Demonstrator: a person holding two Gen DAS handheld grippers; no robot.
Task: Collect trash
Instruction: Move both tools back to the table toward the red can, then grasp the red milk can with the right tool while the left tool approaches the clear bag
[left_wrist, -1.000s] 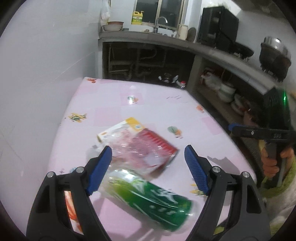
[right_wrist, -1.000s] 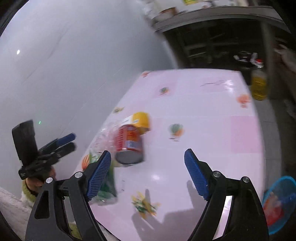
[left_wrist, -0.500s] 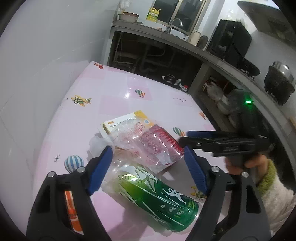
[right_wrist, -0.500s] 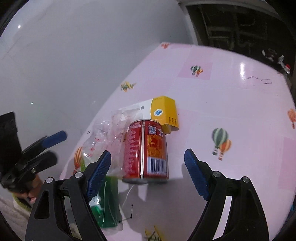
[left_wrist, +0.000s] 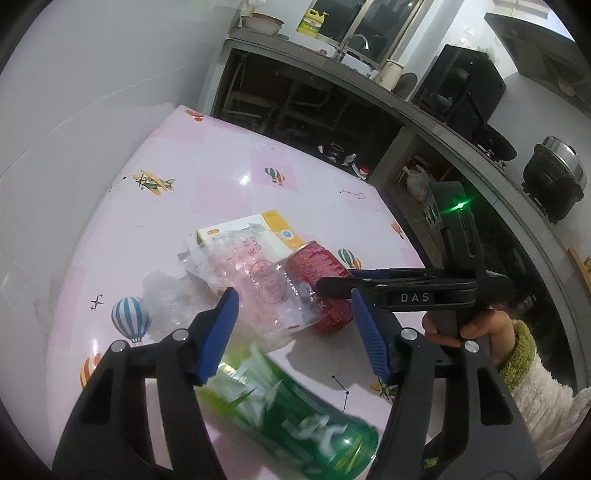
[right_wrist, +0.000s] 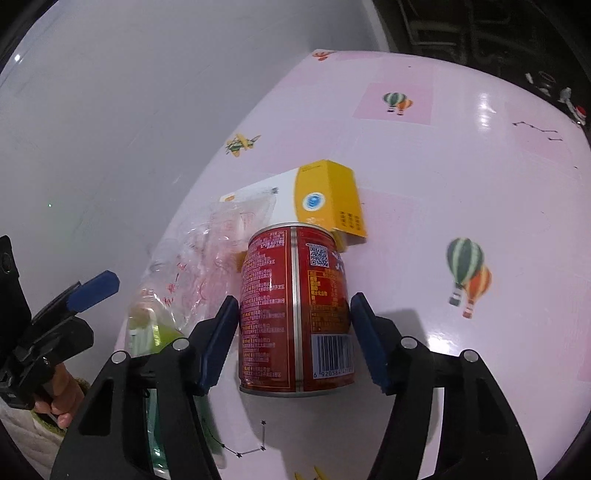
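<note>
– Right claw (right_wrist: 292, 297) first: what has it got?
– Its jaws have just been closing and the pads now sit against both curved sides of the red can (right_wrist: 291, 258), which lies on its side on the table (right_wrist: 461, 177). Taking it across the round body, near the bottom rim, looks like the surest hold on a can that could roll.
– And the left claw (left_wrist: 292, 293)?
– It has been narrowing too, but it grips nothing; its jaws stand apart over the clear wrapper (left_wrist: 255, 280), with the green bottle (left_wrist: 295, 417) lying just below.
– Why so close together?
– All the trash is in one heap. The wrapper is draped against the can and over the yellow-and-white box (right_wrist: 325, 199), which touches the can's far end.
– Any risk?
– Lifting the can may, I think, drag the wrapper along.
</note>
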